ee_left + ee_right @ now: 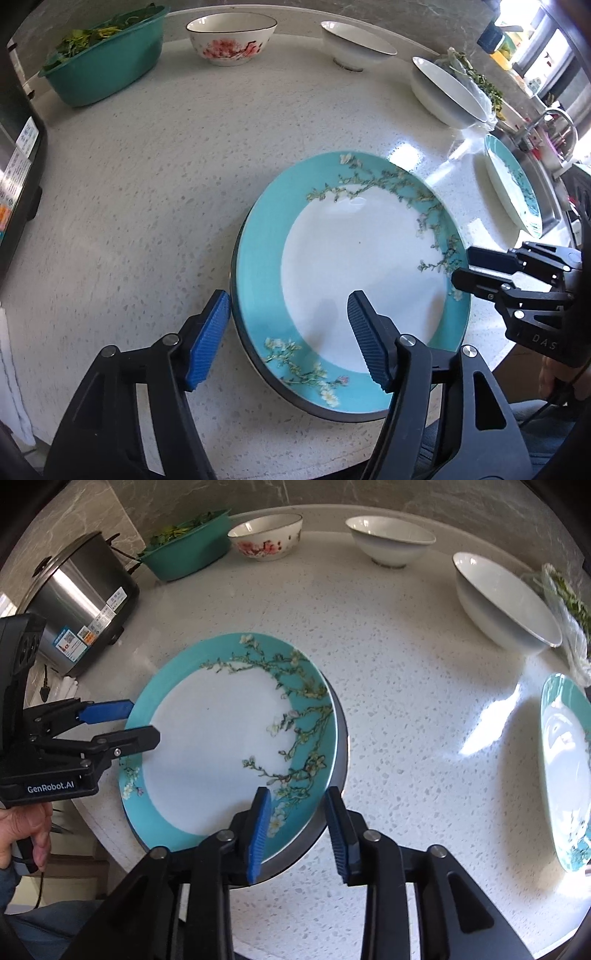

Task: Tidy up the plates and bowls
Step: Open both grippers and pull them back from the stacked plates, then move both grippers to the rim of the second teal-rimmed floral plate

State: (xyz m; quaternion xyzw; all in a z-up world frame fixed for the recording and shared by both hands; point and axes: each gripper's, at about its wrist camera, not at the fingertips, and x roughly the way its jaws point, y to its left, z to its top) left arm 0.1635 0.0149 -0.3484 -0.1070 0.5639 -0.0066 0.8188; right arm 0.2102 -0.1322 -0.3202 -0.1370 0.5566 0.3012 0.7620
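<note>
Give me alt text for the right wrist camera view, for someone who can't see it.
Two open hand-held grippers straddle opposite rims of a teal floral plate on a speckled white counter: the right hand-held gripper at the near edge, the left hand-held gripper at the far left. Three bowls, a green basin of greens, a steel cooker and a second teal plate surround it.

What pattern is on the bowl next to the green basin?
Pink-red blossoms on the white round ceramic bowl, with a thin dark rim. Left wrist view shows it best.

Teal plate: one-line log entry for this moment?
teal plate atop dark plate | left tongs open, straddling rim | right tongs open, straddling rim
</note>
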